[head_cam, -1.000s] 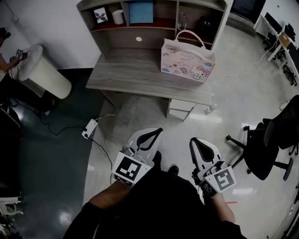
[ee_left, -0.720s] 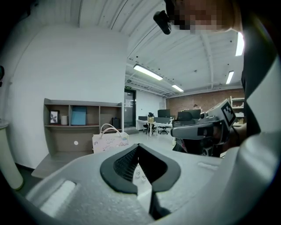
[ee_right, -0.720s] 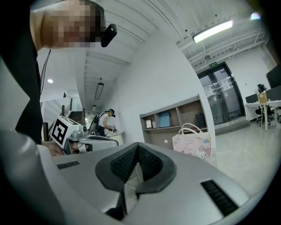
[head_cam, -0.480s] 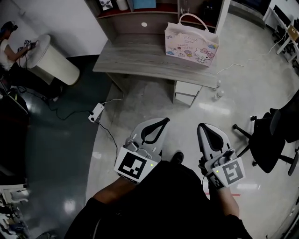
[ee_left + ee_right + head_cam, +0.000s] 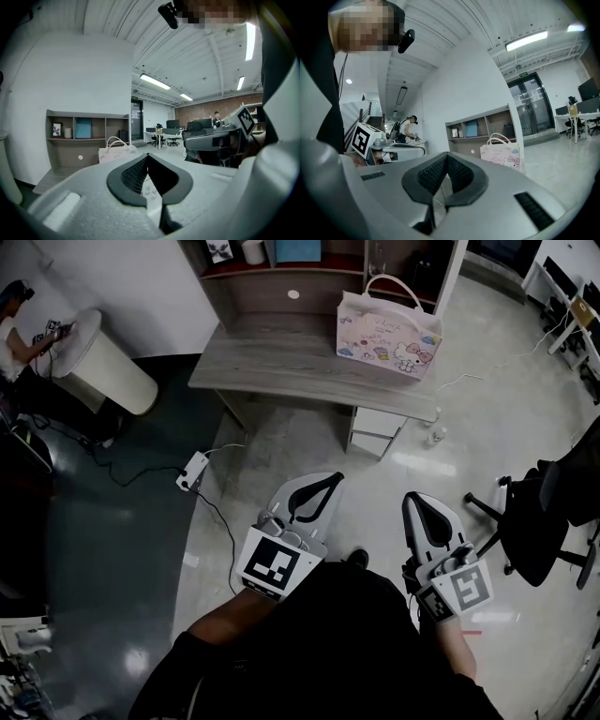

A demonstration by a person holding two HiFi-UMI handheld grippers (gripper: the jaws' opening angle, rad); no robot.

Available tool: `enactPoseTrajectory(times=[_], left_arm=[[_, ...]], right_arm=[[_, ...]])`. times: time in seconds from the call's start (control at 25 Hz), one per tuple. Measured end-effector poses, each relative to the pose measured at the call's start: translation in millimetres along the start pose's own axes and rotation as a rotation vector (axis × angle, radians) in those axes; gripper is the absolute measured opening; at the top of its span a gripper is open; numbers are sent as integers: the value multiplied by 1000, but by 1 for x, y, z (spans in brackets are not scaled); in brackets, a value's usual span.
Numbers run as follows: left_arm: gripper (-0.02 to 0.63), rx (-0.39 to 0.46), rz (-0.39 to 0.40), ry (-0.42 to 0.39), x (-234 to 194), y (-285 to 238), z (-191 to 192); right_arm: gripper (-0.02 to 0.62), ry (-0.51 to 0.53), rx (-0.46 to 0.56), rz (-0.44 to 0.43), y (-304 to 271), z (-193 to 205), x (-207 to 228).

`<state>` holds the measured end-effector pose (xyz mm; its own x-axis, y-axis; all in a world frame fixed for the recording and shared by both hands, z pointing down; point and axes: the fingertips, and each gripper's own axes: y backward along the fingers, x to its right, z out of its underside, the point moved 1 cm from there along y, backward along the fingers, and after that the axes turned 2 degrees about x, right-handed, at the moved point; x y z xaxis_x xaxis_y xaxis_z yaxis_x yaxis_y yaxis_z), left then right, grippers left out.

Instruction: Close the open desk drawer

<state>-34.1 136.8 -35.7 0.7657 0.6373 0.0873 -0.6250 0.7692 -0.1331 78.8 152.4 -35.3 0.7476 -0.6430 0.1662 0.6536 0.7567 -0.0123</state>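
Left hand-held gripper point(image 5: 324, 487) and right hand-held gripper point(image 5: 418, 506) hang clenched, empty, well apart from the counter point(image 5: 281, 367), whose drawer point(image 5: 379, 424) possibly stands open.

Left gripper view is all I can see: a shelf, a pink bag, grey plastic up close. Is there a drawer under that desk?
Observer: Yes. The head view shows a white drawer unit under the desk, at the end where the bag stands. I cannot tell from here how far any drawer sticks out.
Operator: Is anything lying on the floor on the way there?
Observer: A white power strip with its cable lies on the floor, off to the left of the desk.
Operator: And the other tool, is it carrying something?
Observer: No. In its own view the right gripper has its jaws together with nothing between them.
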Motion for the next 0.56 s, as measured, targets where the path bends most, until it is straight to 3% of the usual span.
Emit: enactPoseTrajectory(times=[0.56], left_arm=[[6,11,8,41,-21,4,7]], right_arm=[[11,8,-23,-5,-22,8,-13]])
